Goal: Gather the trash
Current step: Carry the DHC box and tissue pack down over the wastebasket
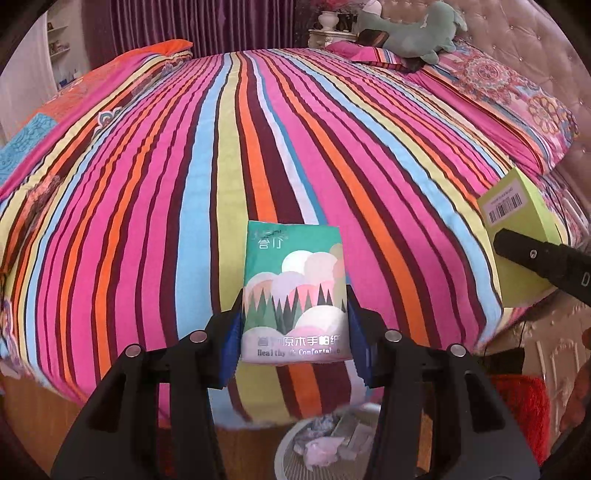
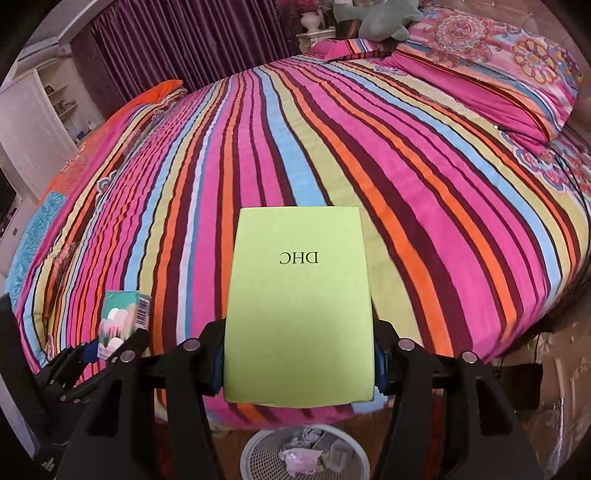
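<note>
My left gripper is shut on a green tissue pack printed with trees and clouds, held above the bed's near edge. The pack also shows in the right wrist view. My right gripper is shut on a flat lime-green DHC box, which also shows at the right of the left wrist view. A white mesh trash bin holding crumpled paper stands on the floor right below both grippers; it also shows in the right wrist view.
A striped bedspread covers the bed ahead. Pillows and a green plush toy lie at the headboard on the right. A white shelf unit stands far left. A red object sits on the floor at right.
</note>
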`<state>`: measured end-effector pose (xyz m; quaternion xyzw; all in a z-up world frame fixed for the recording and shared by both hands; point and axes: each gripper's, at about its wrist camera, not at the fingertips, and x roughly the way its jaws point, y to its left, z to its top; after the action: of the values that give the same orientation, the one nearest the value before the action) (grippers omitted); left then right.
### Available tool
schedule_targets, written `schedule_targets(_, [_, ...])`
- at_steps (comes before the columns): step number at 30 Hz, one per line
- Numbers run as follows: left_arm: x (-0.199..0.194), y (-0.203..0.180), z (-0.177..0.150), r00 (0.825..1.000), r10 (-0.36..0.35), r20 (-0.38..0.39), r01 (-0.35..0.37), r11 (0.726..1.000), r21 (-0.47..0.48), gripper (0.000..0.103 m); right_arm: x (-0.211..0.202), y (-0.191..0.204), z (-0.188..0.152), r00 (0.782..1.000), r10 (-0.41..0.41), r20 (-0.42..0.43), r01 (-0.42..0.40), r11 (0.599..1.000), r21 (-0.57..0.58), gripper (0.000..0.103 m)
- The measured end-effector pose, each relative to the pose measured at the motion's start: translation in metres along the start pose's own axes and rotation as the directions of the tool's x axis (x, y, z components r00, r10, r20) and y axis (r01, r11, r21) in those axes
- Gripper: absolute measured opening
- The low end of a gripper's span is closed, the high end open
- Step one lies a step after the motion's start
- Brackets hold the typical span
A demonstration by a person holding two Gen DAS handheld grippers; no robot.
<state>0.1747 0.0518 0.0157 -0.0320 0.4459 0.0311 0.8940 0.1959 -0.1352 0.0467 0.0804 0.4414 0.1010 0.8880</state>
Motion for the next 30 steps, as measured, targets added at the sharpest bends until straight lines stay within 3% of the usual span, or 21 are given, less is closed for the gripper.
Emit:
schedule_targets(20, [-0.025, -0.007, -0.123, 0.997, -0.001, -0.074, 0.005, 0.998, 0.056, 0.048, -0.022, 0.013, -0.104, 0.996, 0.009, -0.085, -0.015, 0.998, -0.060, 0.055])
schedule_targets(30, [-0.003, -0.015, -0.157, 0.980, -0.034, -0.194, 0.047, 0.997, 0.063, 0.048, 0.000, 0.007, -0.142, 0.975, 0.003, -0.224, -0.013, 0.999, -0.043, 0.055])
